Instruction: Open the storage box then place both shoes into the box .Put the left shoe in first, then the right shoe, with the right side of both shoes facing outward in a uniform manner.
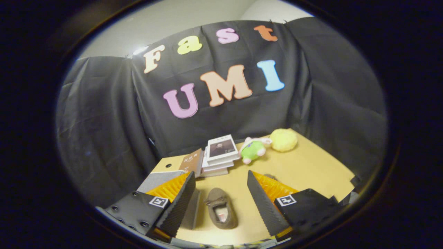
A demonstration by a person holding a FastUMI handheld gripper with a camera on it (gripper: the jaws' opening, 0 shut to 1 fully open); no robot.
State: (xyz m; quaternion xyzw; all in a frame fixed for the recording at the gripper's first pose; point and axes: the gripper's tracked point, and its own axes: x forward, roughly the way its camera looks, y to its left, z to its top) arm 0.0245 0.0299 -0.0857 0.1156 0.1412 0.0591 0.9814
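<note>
A brown shoe (pixel 221 207) lies flat on the tabletop (pixel 311 169), sole down, its opening facing up with a pale lining showing inside. Its long axis runs away from the camera, toe end toward the books (pixel 219 154) and heel end nearer the gripper (pixel 220 185), tilted just a little off straight. The gripper is spread wide, one finger either side of the shoe, and neither finger touches it; the shoe sits in the gap between them, a bit lower than the fingertips. The gripper hangs above the tabletop, angled down and forward across it, holding nothing. Just beside the left finger stands a grey box (pixel 157 179), its near wall showing as a pale upright panel beside the shoe; whether it stands open I cannot tell from here. Beyond the fingers, the stack of books rests near the back of the tabletop, the top one tilted, with another brown book (pixel 191 162) leaning at its left. To the right of the books sits a green plush toy (pixel 253 150), and just beside that a yellow fluffy ball (pixel 283 139), both close to the black cloth wall (pixel 104 131).
</note>
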